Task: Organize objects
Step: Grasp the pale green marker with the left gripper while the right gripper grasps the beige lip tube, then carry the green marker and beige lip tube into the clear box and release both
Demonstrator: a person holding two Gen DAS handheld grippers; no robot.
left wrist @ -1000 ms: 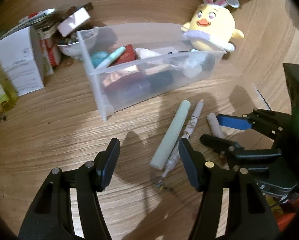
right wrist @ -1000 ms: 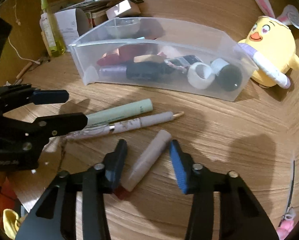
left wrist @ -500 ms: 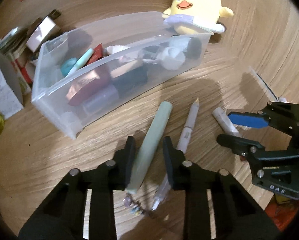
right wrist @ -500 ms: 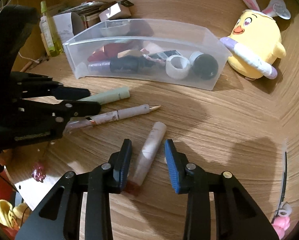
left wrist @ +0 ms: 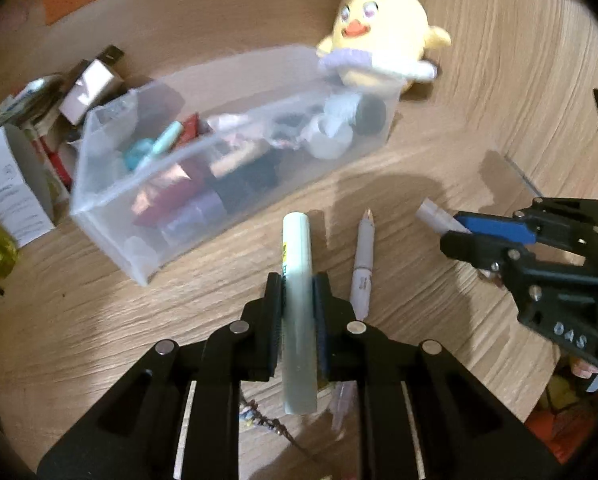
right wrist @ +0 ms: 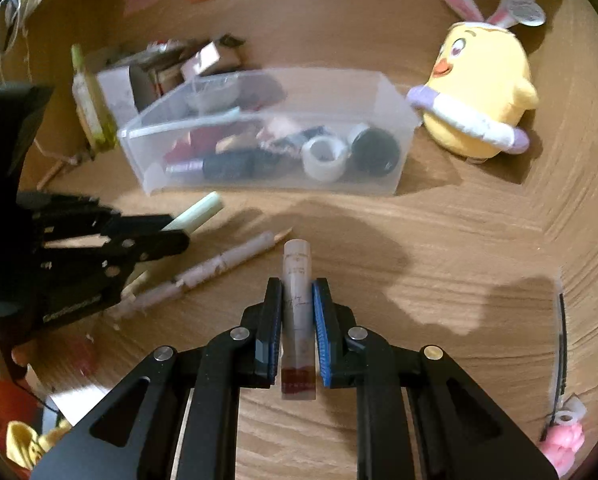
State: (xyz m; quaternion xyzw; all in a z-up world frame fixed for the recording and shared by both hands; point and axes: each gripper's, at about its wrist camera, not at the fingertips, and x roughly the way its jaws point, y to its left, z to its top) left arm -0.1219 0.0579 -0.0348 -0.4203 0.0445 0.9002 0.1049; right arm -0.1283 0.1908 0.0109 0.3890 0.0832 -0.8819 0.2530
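Note:
My left gripper [left wrist: 297, 284] is shut on a pale green tube [left wrist: 297, 280], lifted off the wooden table; it also shows in the right wrist view [right wrist: 199, 212]. My right gripper [right wrist: 297, 288] is shut on a pinkish lip-gloss tube [right wrist: 297, 304] with a dark red end; its tip shows in the left wrist view [left wrist: 435, 216]. A pale pen [left wrist: 365, 264] lies on the table between them, also in the right wrist view [right wrist: 227, 264]. The clear plastic bin [left wrist: 111, 196], also in the right wrist view [right wrist: 395, 128], holds several cosmetics and stands beyond both grippers.
A yellow chick plush with bunny ears [right wrist: 479, 92] sits right of the bin. Boxes [left wrist: 15, 188] and a green bottle [right wrist: 87, 100] crowd the bin's left end. A pink charm [right wrist: 563, 436] and a dark strap lie at the right edge.
Both grippers closed on their tubes and lifted them: the left on the green tube, the right on the lip-gloss tube. The pen stayed on the table.

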